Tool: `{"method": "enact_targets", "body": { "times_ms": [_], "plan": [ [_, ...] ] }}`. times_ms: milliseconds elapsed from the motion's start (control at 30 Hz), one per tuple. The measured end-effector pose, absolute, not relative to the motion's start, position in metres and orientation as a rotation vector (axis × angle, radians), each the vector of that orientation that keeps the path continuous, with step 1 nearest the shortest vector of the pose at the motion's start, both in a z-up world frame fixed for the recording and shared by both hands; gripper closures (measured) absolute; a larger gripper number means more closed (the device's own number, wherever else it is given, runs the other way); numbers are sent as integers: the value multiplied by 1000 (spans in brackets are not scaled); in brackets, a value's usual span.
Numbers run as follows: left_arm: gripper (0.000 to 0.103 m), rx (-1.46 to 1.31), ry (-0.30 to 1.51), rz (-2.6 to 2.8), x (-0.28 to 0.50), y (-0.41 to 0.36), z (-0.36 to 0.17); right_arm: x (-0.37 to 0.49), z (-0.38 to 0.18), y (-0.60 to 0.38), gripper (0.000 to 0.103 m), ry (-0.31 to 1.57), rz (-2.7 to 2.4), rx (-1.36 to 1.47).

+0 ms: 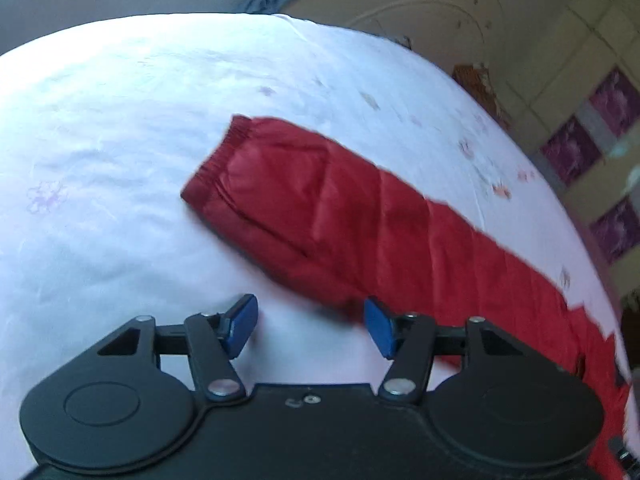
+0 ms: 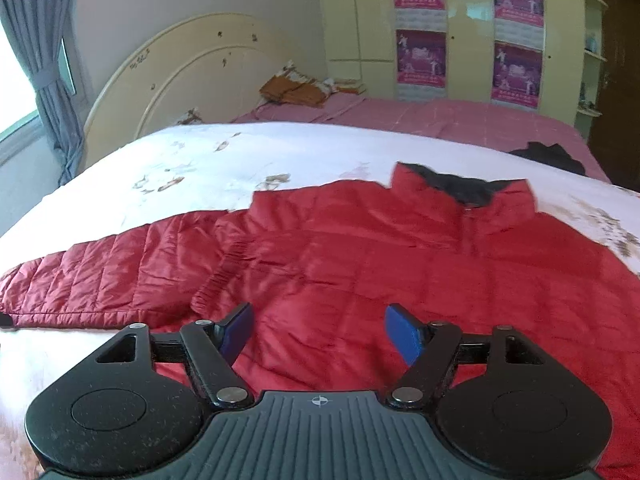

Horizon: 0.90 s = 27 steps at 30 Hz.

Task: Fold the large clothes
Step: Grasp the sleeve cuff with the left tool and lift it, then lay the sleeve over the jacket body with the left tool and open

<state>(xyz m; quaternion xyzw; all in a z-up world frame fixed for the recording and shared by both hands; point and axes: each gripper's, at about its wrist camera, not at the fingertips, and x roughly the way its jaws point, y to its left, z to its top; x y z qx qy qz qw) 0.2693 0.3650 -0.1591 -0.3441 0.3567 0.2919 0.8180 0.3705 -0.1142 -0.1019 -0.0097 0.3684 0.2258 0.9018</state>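
Note:
A red quilted jacket [image 2: 360, 248] lies flat on a white bedsheet [image 2: 192, 152], collar with dark lining [image 2: 464, 188] toward the far side. One sleeve [image 2: 88, 276] stretches out to the left. The other sleeve is folded across the body, its elastic cuff [image 2: 216, 276] just ahead of my right gripper [image 2: 318, 330], which is open and empty above the jacket's body. In the left wrist view the outstretched sleeve [image 1: 360, 216] lies diagonally, cuff [image 1: 212, 168] at its far end. My left gripper [image 1: 310, 326] is open and empty, right fingertip [image 1: 378, 326] beside the sleeve's edge.
A cream headboard [image 2: 192, 68] stands at the bed's left end beside grey curtains [image 2: 44, 60]. A pink bedspread [image 2: 440, 116] with brown cloth [image 2: 296, 90] and a dark garment [image 2: 552, 156] lies beyond the white sheet. A wardrobe with posters [image 2: 468, 28] stands behind.

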Motion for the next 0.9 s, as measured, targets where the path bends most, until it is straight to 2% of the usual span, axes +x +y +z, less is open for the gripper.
{"method": "enact_targets", "body": {
  "times_ms": [33, 100, 133, 200, 300, 400, 600, 900],
  "plan": [
    [48, -732, 744, 620, 269, 370, -159, 374, -105, -109, 42, 771, 467, -24],
    [66, -723, 716, 624, 274, 376, -161, 381, -113, -100, 42, 787, 460, -31],
    [69, -731, 701, 632, 274, 381, -163, 386, -117, -96, 42, 796, 452, -36],
    [83, -755, 674, 639, 274, 387, -165, 394, -123, -94, 42, 810, 437, -24],
    [95, -754, 633, 627, 276, 388, -165, 401, -134, -91, 43, 827, 407, -14],
    [97, -720, 605, 602, 277, 383, -154, 406, -150, -84, 43, 867, 405, -66],
    [97, -575, 546, 453, 298, 350, -110, 405, -137, -95, 43, 843, 403, -6],
    [97, -323, 548, 31, 368, 213, -73, 389, -111, -149, 42, 806, 340, 96]
  ]
}}
